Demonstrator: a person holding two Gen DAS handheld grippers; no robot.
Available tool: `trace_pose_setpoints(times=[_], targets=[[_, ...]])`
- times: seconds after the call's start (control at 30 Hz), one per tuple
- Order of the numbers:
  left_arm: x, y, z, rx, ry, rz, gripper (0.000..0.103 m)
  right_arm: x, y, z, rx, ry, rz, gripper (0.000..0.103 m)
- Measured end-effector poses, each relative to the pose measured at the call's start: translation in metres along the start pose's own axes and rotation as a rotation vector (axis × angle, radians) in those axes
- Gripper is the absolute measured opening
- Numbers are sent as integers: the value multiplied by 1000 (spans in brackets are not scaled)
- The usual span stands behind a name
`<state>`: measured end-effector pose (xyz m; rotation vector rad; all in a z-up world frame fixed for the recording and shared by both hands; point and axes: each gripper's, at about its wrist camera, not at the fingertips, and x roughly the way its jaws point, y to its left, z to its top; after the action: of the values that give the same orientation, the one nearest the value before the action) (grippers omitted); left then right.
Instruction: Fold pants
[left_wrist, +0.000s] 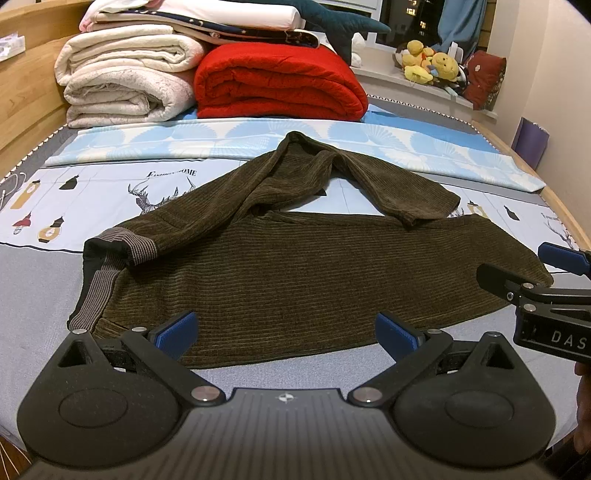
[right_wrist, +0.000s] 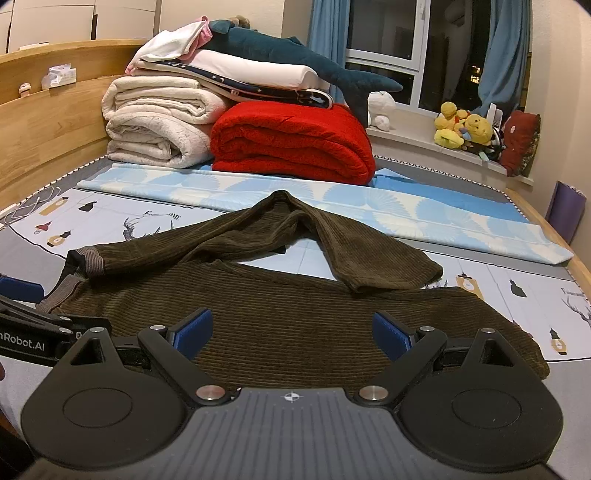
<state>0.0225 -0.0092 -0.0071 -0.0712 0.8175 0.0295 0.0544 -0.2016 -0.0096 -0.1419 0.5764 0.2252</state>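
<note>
The brown corduroy pants (left_wrist: 295, 273) lie spread across the bed (left_wrist: 33, 280), waistband (left_wrist: 99, 280) at the left, one leg running flat along the near edge toward the right. The other leg (left_wrist: 332, 173) is humped up and bent back on itself, its cuff (left_wrist: 417, 214) resting on the flat leg. Both grippers hover just above the near edge of the fabric, holding nothing: the left gripper (left_wrist: 286, 334) stands wide open over the seat, and the right gripper (right_wrist: 291, 332) is just as wide over the flat leg further along.

That crumpled far leg looks like the trouble. If the fold starts now, I'd expect the hump to get trapped inside and leave a lumpy, crooked bundle; it probably needs pulling straight first. The corduroy is thick and floppy, so a pinch on the near hem may catch only the top layer, letting the underside sag or slide away as it lifts. A pinch that goes too deep could instead catch the printed sheet (left_wrist: 74, 192) underneath and drag it along.

The two grippers sit close side by side, so a fold across could bring them knocking together. Lifting unevenly would skew the cloth, and the leg end (right_wrist: 524, 354) already lies near the bed's edge, where a tug might send it off. The red blanket (left_wrist: 277, 81) and cream blankets (left_wrist: 122, 81) are well behind, out of the way.
</note>
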Motion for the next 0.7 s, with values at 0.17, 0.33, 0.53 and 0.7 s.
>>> trace_pose_setpoints(times=[0.17, 0.33, 0.53, 0.7], targets=[[0, 0, 0, 2, -1, 0, 102, 0, 0, 0, -1, -1, 1, 93], [0, 0, 0, 2, -1, 0, 102, 0, 0, 0, 1, 0, 1, 93], [1, 2, 0, 0, -1, -3, 102, 3, -7, 3, 53, 6, 2, 93], [4, 22, 12, 29, -13, -11, 86, 18, -58, 9, 225, 18, -64, 68]])
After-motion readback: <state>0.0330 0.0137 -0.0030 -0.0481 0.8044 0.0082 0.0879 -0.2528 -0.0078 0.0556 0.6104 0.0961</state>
